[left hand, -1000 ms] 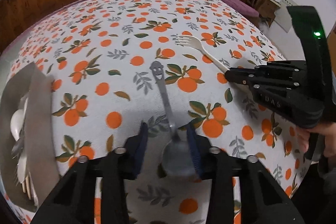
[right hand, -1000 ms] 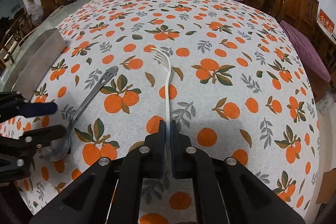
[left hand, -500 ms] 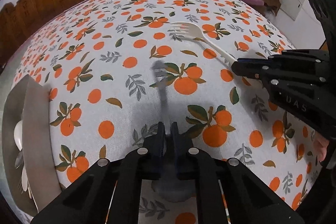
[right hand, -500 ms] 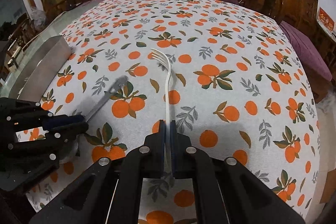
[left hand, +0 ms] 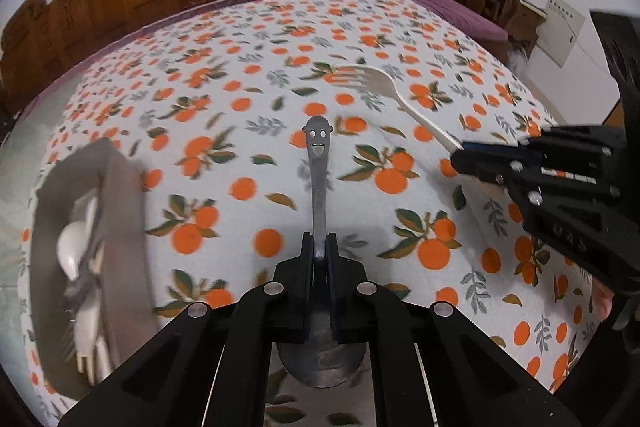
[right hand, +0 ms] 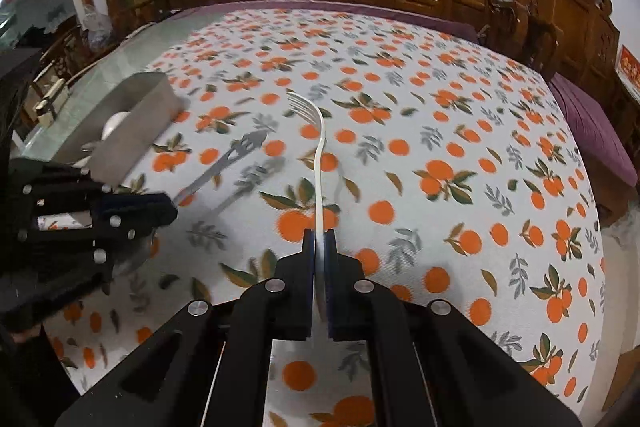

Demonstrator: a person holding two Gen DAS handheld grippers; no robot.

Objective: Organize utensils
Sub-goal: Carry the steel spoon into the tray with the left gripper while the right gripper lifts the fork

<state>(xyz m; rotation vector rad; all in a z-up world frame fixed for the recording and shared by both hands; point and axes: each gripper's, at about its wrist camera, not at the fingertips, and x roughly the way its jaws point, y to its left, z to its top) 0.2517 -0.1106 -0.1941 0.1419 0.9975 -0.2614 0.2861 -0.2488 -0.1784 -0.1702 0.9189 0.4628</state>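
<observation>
Both utensils are best carried level and unhurried toward the metal tray (left hand: 124,195), which is judged the destination since cutlery already lies in it. The left gripper (left hand: 319,251) is pressed shut on the steel spoon (left hand: 318,163), pinched at the neck, bowl nearest, smiley handle pointing away, right of the tray. Farther right of the tray, the right gripper (right hand: 319,247) is clamped on the white fork (right hand: 318,147), tines pointing away, lifted off the cloth

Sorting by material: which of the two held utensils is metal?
The smiley-face spoon in the left tool; it is grey steel, while the right tool grips a white plastic fork.
</observation>
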